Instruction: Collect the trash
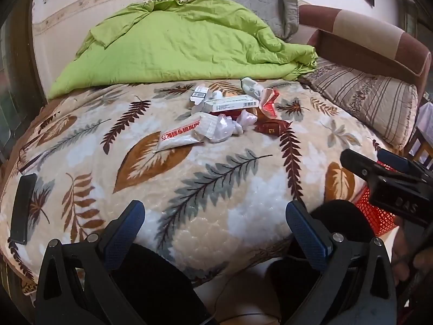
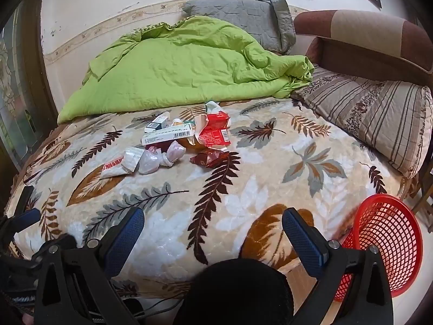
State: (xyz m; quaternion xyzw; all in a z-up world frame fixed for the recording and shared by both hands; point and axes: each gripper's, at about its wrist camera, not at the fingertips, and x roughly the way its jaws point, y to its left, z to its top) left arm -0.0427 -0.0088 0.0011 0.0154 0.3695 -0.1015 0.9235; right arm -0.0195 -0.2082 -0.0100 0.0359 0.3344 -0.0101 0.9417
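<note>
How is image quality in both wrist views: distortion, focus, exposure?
Left wrist: strong fisheye bulge, dark corners; trash pile sharp, right gripper at the edge soft. Right wrist: same bulge, bed evenly daylit, no glare; basket slightly blurred and bright inside.

Plush, matt fleece on the leaf-print blanket; thin crinkled cotton-like cloth on the green quilt; quilted grey fabric on the pillow. Openwork red plastic, slightly glossy, for the basket. Glossy foil on the brown wrapper, matt card on the white box, crumpled clear film on the plastic bags. Textured blue rubbery pads on matt black plastic arms.
</note>
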